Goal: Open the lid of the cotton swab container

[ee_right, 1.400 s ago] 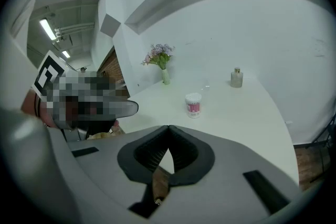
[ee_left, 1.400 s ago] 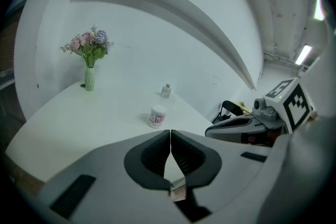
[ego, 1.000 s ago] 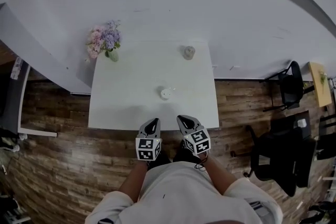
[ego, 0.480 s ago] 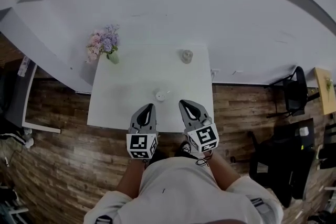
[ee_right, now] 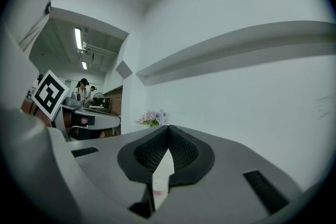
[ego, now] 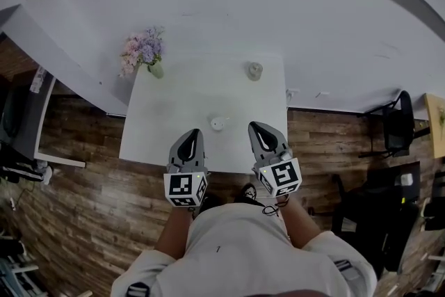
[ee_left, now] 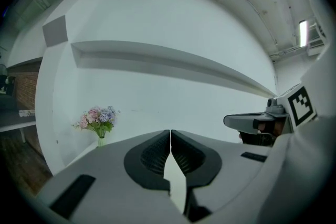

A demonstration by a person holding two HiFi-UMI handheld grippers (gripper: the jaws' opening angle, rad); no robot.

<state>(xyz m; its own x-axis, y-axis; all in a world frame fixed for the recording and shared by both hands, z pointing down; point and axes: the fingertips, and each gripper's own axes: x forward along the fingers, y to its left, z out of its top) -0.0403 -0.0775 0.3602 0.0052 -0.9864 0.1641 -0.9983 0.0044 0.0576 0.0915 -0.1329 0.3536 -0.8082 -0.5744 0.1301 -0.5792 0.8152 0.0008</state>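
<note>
A small round white container (ego: 218, 124) stands on the white table (ego: 174, 108), near the middle of its front half. My left gripper (ego: 190, 135) hovers over the table's front edge, just left of the container and nearer to me. My right gripper (ego: 258, 128) is to the container's right, at about the same height. Neither touches it. In the left gripper view the left gripper's (ee_left: 170, 132) jaws meet with nothing between them. The right gripper view shows the right gripper (ee_right: 168, 128) shut and empty as well. The container's lid is too small to make out.
A greyish jar (ego: 255, 70) stands at the table's back right. A vase of pink and purple flowers (ego: 144, 51) is at the back left corner. A white wall runs behind the table. Black office chairs (ego: 393, 125) stand on the wooden floor to the right.
Both grippers have moved forward from in front of my body to the table's front edge, either side of the white container. Their jaws stayed shut.
</note>
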